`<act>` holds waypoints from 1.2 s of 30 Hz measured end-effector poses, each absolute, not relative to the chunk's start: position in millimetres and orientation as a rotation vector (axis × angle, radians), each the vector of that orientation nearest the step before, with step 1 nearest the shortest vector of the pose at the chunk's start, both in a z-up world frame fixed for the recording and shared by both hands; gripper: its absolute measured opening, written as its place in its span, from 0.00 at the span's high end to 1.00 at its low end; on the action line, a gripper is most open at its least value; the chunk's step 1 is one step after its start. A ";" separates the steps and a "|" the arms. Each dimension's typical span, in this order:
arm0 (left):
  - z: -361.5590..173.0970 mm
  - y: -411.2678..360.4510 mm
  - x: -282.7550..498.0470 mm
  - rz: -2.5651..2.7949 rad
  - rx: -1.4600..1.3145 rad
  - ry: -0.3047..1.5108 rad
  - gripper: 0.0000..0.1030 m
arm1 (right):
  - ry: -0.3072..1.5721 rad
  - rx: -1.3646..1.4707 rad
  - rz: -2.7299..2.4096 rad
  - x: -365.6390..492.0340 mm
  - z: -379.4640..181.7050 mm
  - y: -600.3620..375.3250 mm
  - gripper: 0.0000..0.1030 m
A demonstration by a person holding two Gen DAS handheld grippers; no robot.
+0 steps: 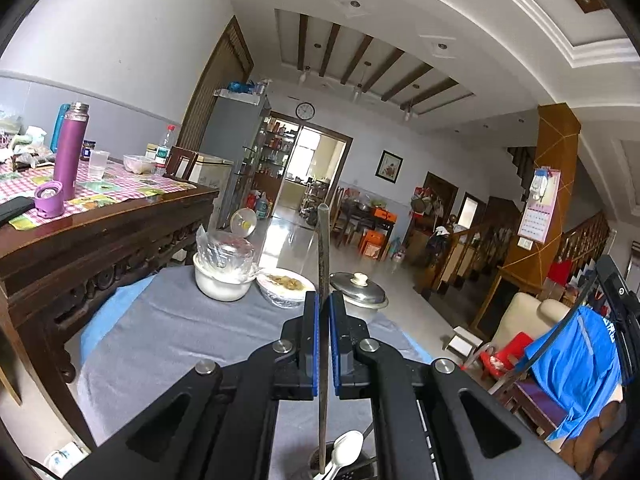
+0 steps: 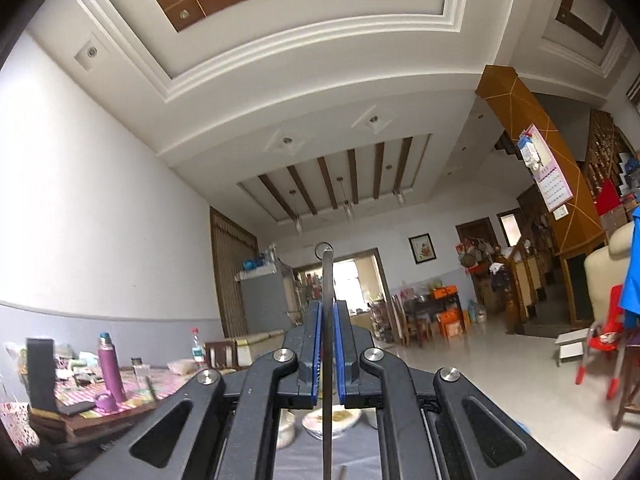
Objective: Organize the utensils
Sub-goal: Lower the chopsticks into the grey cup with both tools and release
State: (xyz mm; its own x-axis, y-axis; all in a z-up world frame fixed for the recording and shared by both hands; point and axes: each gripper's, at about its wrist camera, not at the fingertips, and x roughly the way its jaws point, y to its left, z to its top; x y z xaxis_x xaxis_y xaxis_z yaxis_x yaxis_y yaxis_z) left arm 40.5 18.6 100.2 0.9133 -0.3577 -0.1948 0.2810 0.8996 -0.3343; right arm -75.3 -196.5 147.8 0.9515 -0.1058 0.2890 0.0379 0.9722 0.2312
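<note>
Cloth (image 1: pixel 160 332) in grey covered the low table in front of us, and beside it on our left stood the dark carved wooden table (image 1: pixel 100 236) with its checked cover, a purple flask (image 1: pixel 70 152) upright on it and the flask's purple cap (image 1: pixel 49 199) near its foot. At the far edge of the grey cloth we saw three dishes in a row: a white bowl (image 1: pixel 222 284) with a clear plastic-wrapped container sitting in it, just beside it a plate of food (image 1: pixel 285 285) under film, and to the right of that a steel pot lid (image 1: pixel 359 284) with a white knob.

Our left gripper (image 1: pixel 324 304) had its blue-padded fingers drawn narrow onto a thin dark rod-like utensil (image 1: pixel 323 248), which stood nearly upright, its top rising well above the fingertips. Its lower end reached down into a metal utensil holder (image 1: pixel 344 466) at the bottom of the left wrist view, where a white spoon (image 1: pixel 347 450) leaned just beside it.

Our right gripper (image 2: pixel 328 312) was likewise closed narrow on a slim grey metal utensil handle (image 2: pixel 328 280), held upright, its tip level with a wall clock far behind. We could not tell what kind of utensil either one was, since the working ends were hidden.
</note>
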 end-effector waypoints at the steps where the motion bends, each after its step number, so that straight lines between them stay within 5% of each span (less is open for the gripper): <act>1: 97.6 16.8 42.0 -0.336 -0.312 0.252 0.95 | -0.304 0.229 -0.064 -72.5 146.8 -190.3 0.94; 36: 42.2 -9.0 47.3 -0.249 -0.214 0.382 0.94 | 0.028 0.198 -0.052 -6.3 52.9 -171.3 0.94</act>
State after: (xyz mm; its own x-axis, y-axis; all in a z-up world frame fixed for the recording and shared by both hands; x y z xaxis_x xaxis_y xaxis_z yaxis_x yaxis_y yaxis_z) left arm 47.3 -9.0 42.2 0.8981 -0.2787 -0.3403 0.1988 0.9473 -0.2512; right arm -6.3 -171.3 52.9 0.9983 -0.0490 -0.0325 0.0544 0.9792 0.1955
